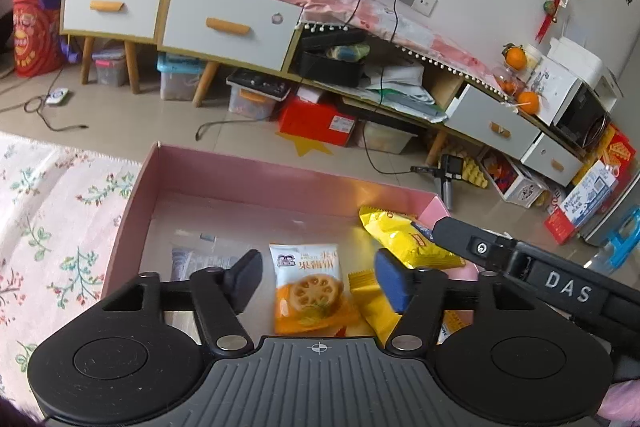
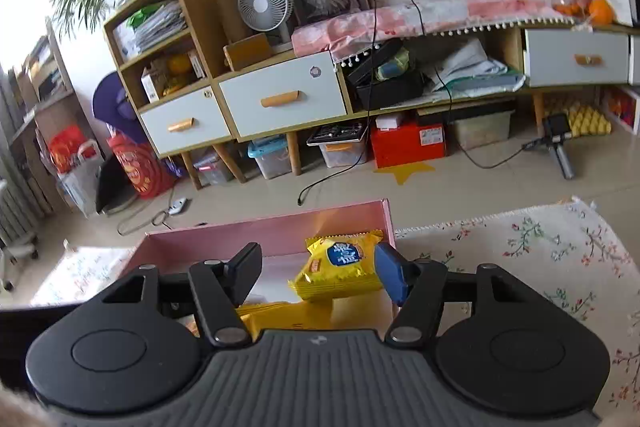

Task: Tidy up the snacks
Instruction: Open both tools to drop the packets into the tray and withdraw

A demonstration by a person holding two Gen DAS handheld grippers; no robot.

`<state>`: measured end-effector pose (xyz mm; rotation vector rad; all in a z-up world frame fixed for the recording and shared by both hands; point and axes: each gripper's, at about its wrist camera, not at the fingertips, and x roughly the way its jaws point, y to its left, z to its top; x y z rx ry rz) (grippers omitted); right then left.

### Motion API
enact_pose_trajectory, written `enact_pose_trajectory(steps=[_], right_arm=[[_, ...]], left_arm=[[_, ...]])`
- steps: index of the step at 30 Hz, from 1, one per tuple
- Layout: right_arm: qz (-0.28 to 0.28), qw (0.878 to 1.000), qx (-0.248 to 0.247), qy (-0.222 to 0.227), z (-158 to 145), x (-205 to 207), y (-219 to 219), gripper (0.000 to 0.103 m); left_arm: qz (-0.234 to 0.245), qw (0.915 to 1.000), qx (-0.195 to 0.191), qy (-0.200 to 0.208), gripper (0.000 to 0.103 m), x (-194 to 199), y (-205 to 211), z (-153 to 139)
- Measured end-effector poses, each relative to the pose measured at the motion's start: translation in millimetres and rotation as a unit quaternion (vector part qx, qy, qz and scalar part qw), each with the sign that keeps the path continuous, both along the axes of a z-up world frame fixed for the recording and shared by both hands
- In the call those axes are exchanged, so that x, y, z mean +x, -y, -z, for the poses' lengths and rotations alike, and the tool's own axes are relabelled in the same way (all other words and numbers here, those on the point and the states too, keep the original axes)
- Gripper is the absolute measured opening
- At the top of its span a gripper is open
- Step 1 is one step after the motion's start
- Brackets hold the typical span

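My left claw [image 1: 318, 279] hangs spread wide over the pink box [image 1: 132, 211], gripping nothing; directly between its fingers lies a white-and-orange lotus-root snack packet [image 1: 310, 291] on the box floor, with a small yellow packet [image 1: 370, 301] just to its right, tucked partly under my blue pad. Ahead and to the right, a larger yellow snack bag [image 1: 404, 239] leans in the box's far right corner, where my right claw [image 2: 318, 277] reaches in, also spread. From the right wrist view that yellow bag [image 2: 340, 265] sits between my fingers, close against the blue pad, though I cannot tell if it touches. The box rests on a floral-cloth bench [image 2: 540, 255]. Beyond, across the tiled floor [image 2: 460, 179], stands a cluttered wooden cabinet [image 2: 280, 95].
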<state>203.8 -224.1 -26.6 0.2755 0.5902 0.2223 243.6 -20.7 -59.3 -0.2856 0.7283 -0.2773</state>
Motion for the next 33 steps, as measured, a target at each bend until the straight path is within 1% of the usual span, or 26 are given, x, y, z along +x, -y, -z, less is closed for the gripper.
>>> enact_pose_trajectory(steps=[2,5,7,10,12,15,19,23,30,33], right_arm=[[0.002,1.000,0.005,-0.004,0.7,0.2,1.9,0.063],[0.003,1.000,0.001,-0.007,-0.6,-1.1,0.3,0.063],[0.002,1.000,0.002,-0.009,-3.6,-2.4,0.5,0.064],[0.002,1.000,-0.003,-0.010,-11.7,-6.1,1.3,0.075],[0.001,1.000,-0.009,-0.006,-18.9,-11.1,1.9,0.083],[-0.002,1.000,-0.014,-0.008,-26.5,-18.0,2.2,0.088],[-0.005,1.000,-0.025,-0.008,-35.8,-28.4,-0.2,0.094],[-0.003,1.000,-0.024,-0.006,-44.3,-42.2,-0.4,0.102],[0.002,0.999,-0.041,-0.008,-51.2,-68.9,-2.8,0.103],[0.000,0.998,-0.061,-0.010,-52.0,-79.0,-7.3,0.103]], left_arm=[[-0.001,1.0000,0.003,-0.003,0.066,-0.1,-0.1,-1.1],[0.001,1.0000,0.007,-0.002,0.067,-2.2,-0.2,-5.6],[0.000,1.0000,0.009,-0.001,0.073,-4.2,-1.9,-10.1],[0.001,0.9999,0.013,0.002,0.081,-9.2,-3.2,-18.1],[0.006,0.9998,0.020,0.005,0.084,-13.8,-3.0,-24.3],[0.011,0.9991,0.038,0.010,0.086,-21.6,-1.2,-36.1],[0.018,0.9979,0.061,0.017,0.094,-36.0,-3.2,-51.9],[0.016,0.9958,0.088,0.021,0.096,-55.4,-10.9,-62.8],[0.016,0.9919,0.125,0.018,0.098,-91.9,-23.1,-72.7],[0.017,0.9909,0.133,0.010,0.099,-105.7,-27.5,-72.4]])
